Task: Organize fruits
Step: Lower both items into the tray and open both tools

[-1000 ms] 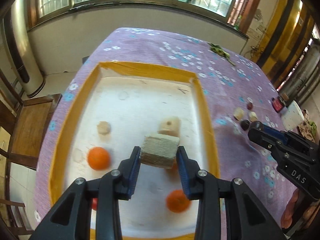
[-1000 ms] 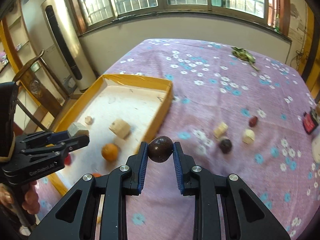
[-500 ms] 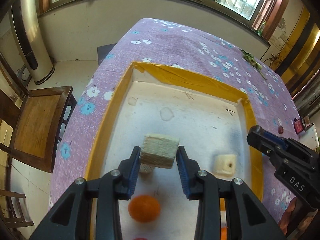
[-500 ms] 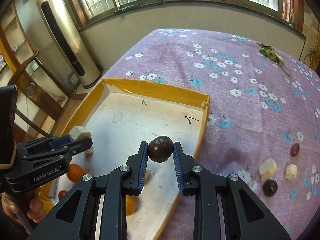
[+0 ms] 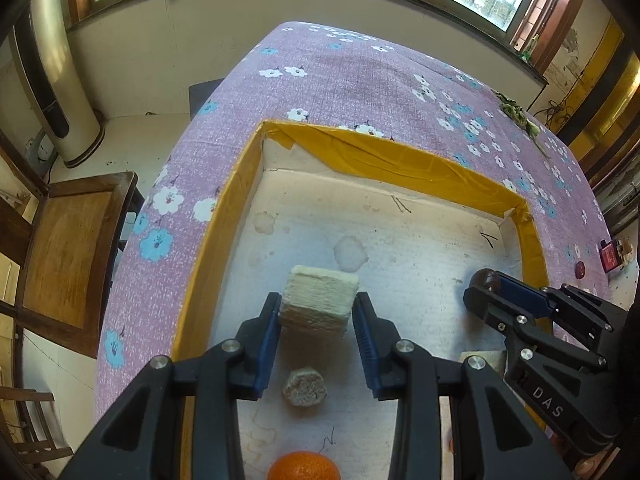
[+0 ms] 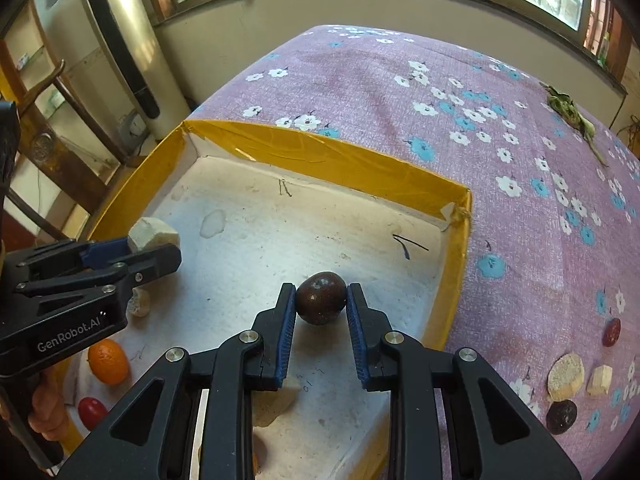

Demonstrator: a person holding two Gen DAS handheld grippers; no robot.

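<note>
My left gripper point(image 5: 316, 312) is shut on a pale blocky fruit chunk point(image 5: 318, 300), held over the white floor of the yellow-rimmed tray point(image 5: 384, 160). My right gripper point(image 6: 321, 304) is shut on a dark brown round fruit point(image 6: 321, 298) over the tray's right half point(image 6: 320, 152). The left wrist view shows the right gripper point(image 5: 486, 288) at the tray's right side with that dark fruit. In the right wrist view the left gripper point(image 6: 160, 246) comes in from the left with the pale chunk point(image 6: 152, 232).
In the tray lie an orange point(image 5: 304, 466), a small pale round piece point(image 5: 305, 386), another orange point(image 6: 108, 360) and a red fruit point(image 6: 92, 412). On the purple flowered cloth point(image 6: 520, 240) right of the tray lie pale slices point(image 6: 566, 376), a dark fruit point(image 6: 562, 416) and a red one point(image 6: 612, 332). A wooden chair point(image 5: 68, 256) stands left of the table.
Both grippers have moved forward over the tray and a little lower, each keeping its fruit. The right gripper came from over the cloth to above the tray floor.
</note>
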